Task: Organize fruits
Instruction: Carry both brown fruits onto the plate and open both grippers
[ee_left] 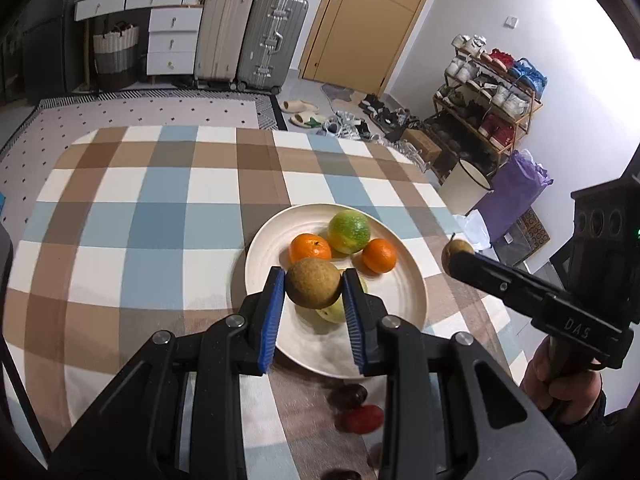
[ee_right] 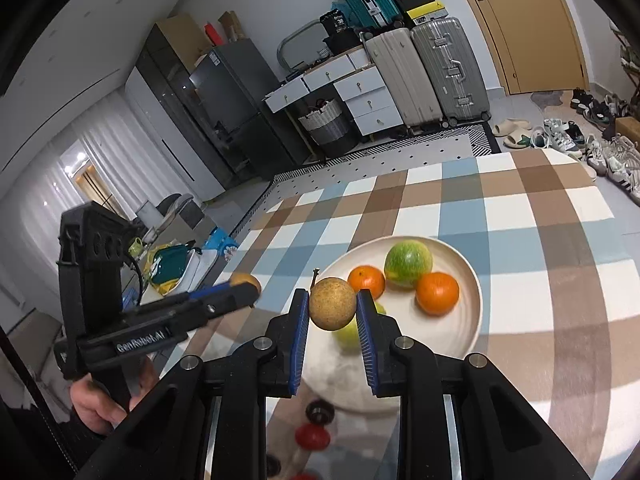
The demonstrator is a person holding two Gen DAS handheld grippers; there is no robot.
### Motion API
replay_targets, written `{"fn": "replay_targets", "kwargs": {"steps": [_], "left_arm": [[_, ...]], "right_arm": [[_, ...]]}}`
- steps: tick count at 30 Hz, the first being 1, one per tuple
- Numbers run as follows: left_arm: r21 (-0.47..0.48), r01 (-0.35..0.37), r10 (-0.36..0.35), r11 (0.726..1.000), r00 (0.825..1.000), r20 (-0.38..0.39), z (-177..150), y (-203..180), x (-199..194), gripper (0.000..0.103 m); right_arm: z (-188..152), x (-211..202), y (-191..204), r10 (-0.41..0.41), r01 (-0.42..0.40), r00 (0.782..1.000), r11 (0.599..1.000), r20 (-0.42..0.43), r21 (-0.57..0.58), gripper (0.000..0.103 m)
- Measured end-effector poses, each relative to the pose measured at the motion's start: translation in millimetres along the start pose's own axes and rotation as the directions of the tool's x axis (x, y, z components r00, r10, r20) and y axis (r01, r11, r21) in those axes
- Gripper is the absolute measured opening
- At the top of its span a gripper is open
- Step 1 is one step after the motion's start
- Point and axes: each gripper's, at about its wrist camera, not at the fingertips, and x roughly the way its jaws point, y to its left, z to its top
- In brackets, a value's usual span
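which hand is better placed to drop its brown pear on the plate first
Left. The left tongs hold their brown pear right above the plate. In that view, the right tongs hold theirs beyond the rim, over the tablecloth.

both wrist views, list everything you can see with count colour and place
plate: 1, white, on the checked tablecloth
oranges: 2, orange, on the plate
green round fruit: 1, green-yellow, far side of the plate
pale green fruit: 1, on the plate, partly hidden under the held fruit
brown fruits: 2, one in each gripper
small fruits: red and dark ones, on the cloth in front of the plate; count unclear
suitcases: 2 standing, beige and silver, back wall
drawers: white, back wall
shoe rack: 1, wood, right wall
door: 1, tan
left gripper: black, blue pads, shut on a brown fruit
right gripper: same, shut on a brown fruit
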Motion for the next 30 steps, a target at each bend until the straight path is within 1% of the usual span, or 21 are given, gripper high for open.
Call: {"fn": "replay_targets", "kwargs": {"steps": [3, 7, 10, 16, 19, 23, 26, 27, 28, 30], "left_arm": [[0.001, -0.006, 0.006, 1.000, 1.000, -0.025, 2, 5, 17, 0.026], [-0.009, -0.017, 0.017, 1.000, 0.999, -0.039, 3, 13, 34, 0.026], [-0.008, -0.012, 0.011, 1.000, 0.998, -0.057, 2, 15, 45, 0.026], [0.003, -0.011, 0.011, 1.000, 0.995, -0.094, 0, 18, 68, 0.026], [0.005, -0.015, 0.015, 1.000, 0.995, -0.099, 1, 18, 75, 0.026], [0.008, -0.023, 0.024, 1.000, 0.995, -0.097, 2, 17, 81, 0.026], [0.000, -0.035, 0.035, 0.999, 0.995, -0.091, 3, 19, 83, 0.026], [-0.001, -0.030, 0.030, 1.000, 0.995, -0.090, 3, 18, 83, 0.026], [0.000, -0.032, 0.031, 1.000, 0.996, -0.087, 3, 18, 82, 0.026], [0.003, -0.033, 0.033, 0.999, 0.996, -0.082, 4, 18, 80, 0.027]], "right_arm": [[7, 14, -6, -0.005, 0.005, 1.000, 1.000, -0.012, 0.008, 0.024], [12, 33, -15, -0.030, 0.031, 0.999, 0.999, -0.033, 0.022, 0.024], [12, 45, -20, -0.032, 0.034, 0.998, 0.999, -0.056, 0.030, 0.024], [8, 67, -30, -0.065, 0.070, 0.993, 0.997, -0.098, 0.046, 0.024], [7, 73, -33, -0.078, 0.084, 0.991, 0.995, -0.111, 0.049, 0.024], [6, 79, -31, -0.093, 0.097, 0.989, 0.995, -0.114, 0.026, 0.024], [6, 81, -31, -0.079, 0.084, 0.990, 0.996, -0.114, 0.039, 0.025], [6, 79, -31, -0.070, 0.075, 0.992, 0.996, -0.105, 0.046, 0.027], [7, 77, -30, -0.067, 0.072, 0.993, 0.996, -0.098, 0.047, 0.035], [7, 73, -29, -0.078, 0.082, 0.994, 0.996, -0.082, 0.047, 0.046]]}}
